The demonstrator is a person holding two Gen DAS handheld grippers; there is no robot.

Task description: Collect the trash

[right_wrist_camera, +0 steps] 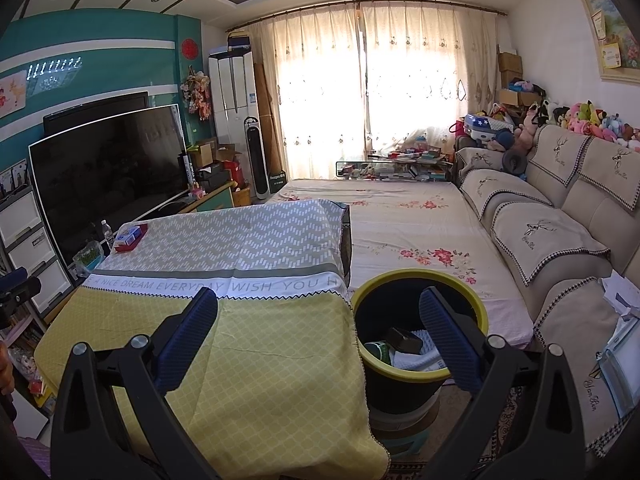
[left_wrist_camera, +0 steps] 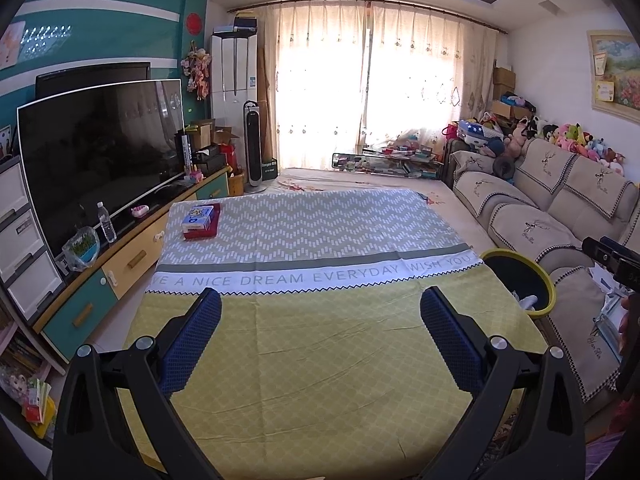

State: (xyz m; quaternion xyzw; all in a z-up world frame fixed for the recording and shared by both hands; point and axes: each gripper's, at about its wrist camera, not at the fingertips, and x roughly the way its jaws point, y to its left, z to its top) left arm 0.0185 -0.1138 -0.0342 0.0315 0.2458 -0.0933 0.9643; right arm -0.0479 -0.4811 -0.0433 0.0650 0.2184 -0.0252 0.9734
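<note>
Left gripper (left_wrist_camera: pixel 320 300): jaws spread wide, nothing between the blue pads (left_wrist_camera: pixel 200 344), held above the near, yellow part of the tablecloth (left_wrist_camera: pixel 320 360). Right gripper (right_wrist_camera: pixel 318 300): jaws likewise spread wide and empty, held over the table's near right corner, its right finger (right_wrist_camera: pixel 448 340) lying across the view of the bin (right_wrist_camera: pixel 420 376).

Bin: black, yellow-rimmed, standing off the table just beside its right edge, between the table and the sofa (right_wrist_camera: pixel 560 240). Inside it lie trash items: a dark block (right_wrist_camera: pixel 404 340), a green-and-white piece (right_wrist_camera: pixel 378 350) and white material (right_wrist_camera: pixel 416 358); their exact nature cannot be told. In the left view only the bin's rim (left_wrist_camera: pixel 552 284) and part of its interior show, at the right edge of the table.

Box (left_wrist_camera: pixel 198 216): blue and white, resting on a red tray (left_wrist_camera: pixel 200 234) at the table's far left corner, well apart from both grippers. Beyond the left edge stand a TV (left_wrist_camera: pixel 100 152) and a bottle (left_wrist_camera: pixel 107 222) on the cabinet.
</note>
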